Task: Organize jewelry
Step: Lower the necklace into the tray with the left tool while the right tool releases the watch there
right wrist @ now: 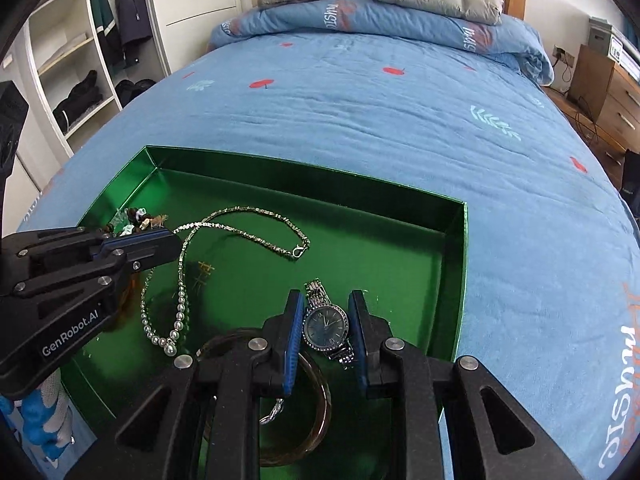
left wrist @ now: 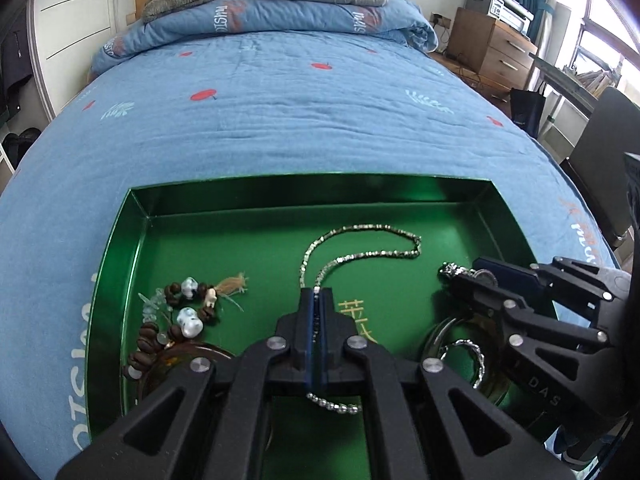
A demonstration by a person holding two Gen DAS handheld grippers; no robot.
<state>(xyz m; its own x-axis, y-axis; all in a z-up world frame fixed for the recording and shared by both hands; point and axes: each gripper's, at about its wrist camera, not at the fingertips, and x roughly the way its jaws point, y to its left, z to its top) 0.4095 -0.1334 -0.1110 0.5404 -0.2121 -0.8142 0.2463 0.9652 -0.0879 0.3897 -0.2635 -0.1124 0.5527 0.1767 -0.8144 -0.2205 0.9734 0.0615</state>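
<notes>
A green tray [left wrist: 312, 181] [right wrist: 460, 264] lies on the blue bedspread. My left gripper [left wrist: 317, 291] [right wrist: 175, 239] is shut on a silver necklace [left wrist: 360, 229] [right wrist: 248, 233]. Its chain loops across the tray floor, and its pearl end [left wrist: 334, 406] [right wrist: 172, 340] hangs below the fingers. My right gripper [right wrist: 326, 299] [left wrist: 467, 275] is shut on a silver watch [right wrist: 325, 326] [left wrist: 450, 270] with a dark dial, held low over the tray's right side. Whether the watch touches the floor I cannot tell.
In the tray are a brown and white bead bracelet [left wrist: 176, 320] [right wrist: 138, 218], an amber bangle [right wrist: 320, 404] and a twisted silver ring [left wrist: 466, 346]. A folded quilt [left wrist: 260, 20] and jackets lie at the bed's head. A wooden nightstand [left wrist: 492, 46] stands to the right and a wardrobe [right wrist: 84, 60] to the left.
</notes>
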